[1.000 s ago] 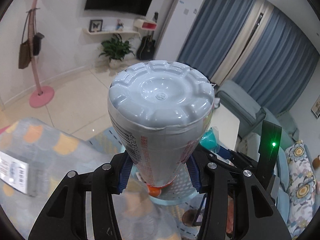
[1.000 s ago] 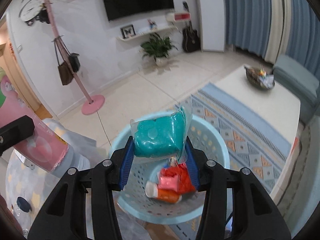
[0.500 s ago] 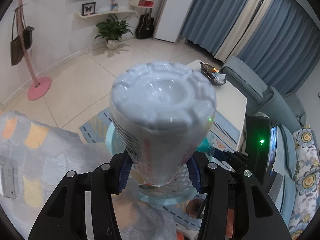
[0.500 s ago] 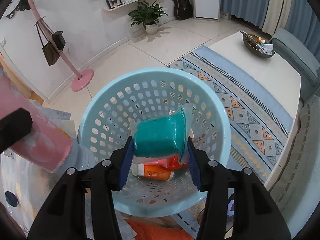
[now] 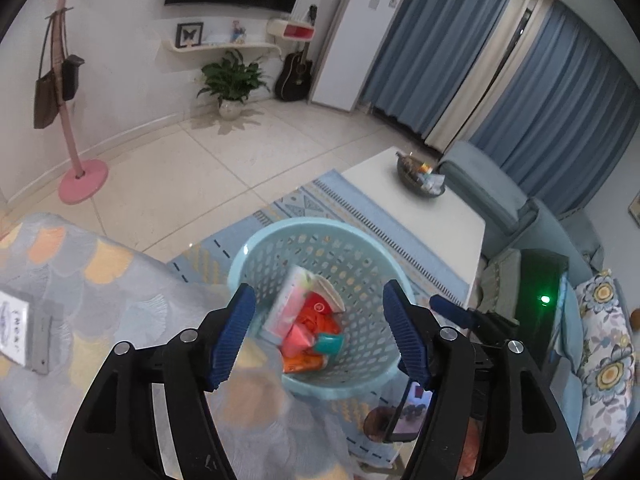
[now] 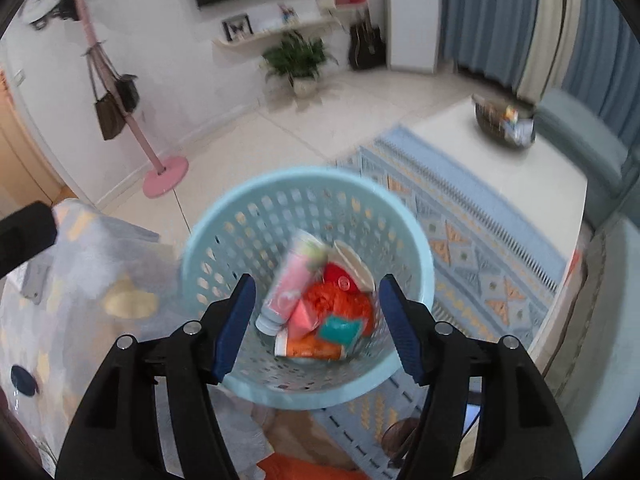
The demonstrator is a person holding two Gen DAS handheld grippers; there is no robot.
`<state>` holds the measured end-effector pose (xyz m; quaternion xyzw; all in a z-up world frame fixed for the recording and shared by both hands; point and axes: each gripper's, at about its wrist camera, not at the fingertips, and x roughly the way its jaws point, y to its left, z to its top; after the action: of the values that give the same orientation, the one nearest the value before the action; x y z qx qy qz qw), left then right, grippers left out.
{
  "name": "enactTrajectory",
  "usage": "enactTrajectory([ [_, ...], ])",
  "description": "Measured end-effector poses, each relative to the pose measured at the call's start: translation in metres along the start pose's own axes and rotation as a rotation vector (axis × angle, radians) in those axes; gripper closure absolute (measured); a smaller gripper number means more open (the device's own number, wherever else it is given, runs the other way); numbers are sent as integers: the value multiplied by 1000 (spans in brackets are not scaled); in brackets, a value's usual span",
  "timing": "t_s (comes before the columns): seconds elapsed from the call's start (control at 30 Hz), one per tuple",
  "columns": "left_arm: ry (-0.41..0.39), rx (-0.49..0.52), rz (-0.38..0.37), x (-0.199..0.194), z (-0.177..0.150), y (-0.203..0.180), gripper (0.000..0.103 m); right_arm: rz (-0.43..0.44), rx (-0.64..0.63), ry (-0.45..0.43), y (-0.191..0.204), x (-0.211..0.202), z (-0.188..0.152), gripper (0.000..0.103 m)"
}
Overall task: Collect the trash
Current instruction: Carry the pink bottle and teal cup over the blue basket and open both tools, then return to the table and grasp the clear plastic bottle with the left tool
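A light blue perforated basket (image 5: 256, 248) (image 6: 208, 236) stands on the floor below both grippers. Inside lie a pink-and-white bottle (image 5: 286, 306) (image 6: 290, 282), a teal packet (image 5: 329, 343) (image 6: 340, 330), red and orange wrappers (image 6: 340, 300) and an orange tube (image 6: 308, 348). My left gripper (image 5: 320, 336) is open and empty above the basket. My right gripper (image 6: 318, 326) is open and empty above it too. The right gripper's body (image 5: 472, 318) shows at the right of the left wrist view.
A table with a patterned cloth (image 5: 92, 280) lies at the left with a grey-and-white card (image 5: 24, 332) on it. A white coffee table (image 5: 420, 216) with a dark bowl (image 5: 420, 176), a patterned rug (image 6: 480, 248), a sofa (image 5: 600, 340) and a pink coat stand (image 5: 82, 172) surround the basket.
Both grippers opened. The bottle dropped from my left gripper and the teal packet from my right gripper into the basket.
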<state>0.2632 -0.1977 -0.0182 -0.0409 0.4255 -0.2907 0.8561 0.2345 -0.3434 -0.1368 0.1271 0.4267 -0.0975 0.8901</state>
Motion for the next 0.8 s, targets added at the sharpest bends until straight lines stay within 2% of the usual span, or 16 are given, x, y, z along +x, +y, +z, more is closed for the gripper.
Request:
enactTrajectory([
  [0.17, -98, -1, -11, -53, -12, 5, 38, -3, -67, -141, 26, -58, -3, 38],
  [0.3, -185, -20, -18, -103, -28, 18, 34, 17, -108, -218, 46, -94, -5, 38],
  [0.47, -261, -39, 17, -155, -48, 35, 34, 33, -166, -299, 71, -131, -13, 37],
  [0.6, -305, -56, 73, -195, -69, 60, 32, 53, -205, -341, 91, -149, -20, 35],
  [0.67, -317, -65, 109, -213, -81, 74, 27, 79, -220, -348, 101, -153, -22, 34],
  [0.8, -321, -109, 198, -248, -111, 109, 22, 147, -246, -354, 126, -158, -31, 34],
])
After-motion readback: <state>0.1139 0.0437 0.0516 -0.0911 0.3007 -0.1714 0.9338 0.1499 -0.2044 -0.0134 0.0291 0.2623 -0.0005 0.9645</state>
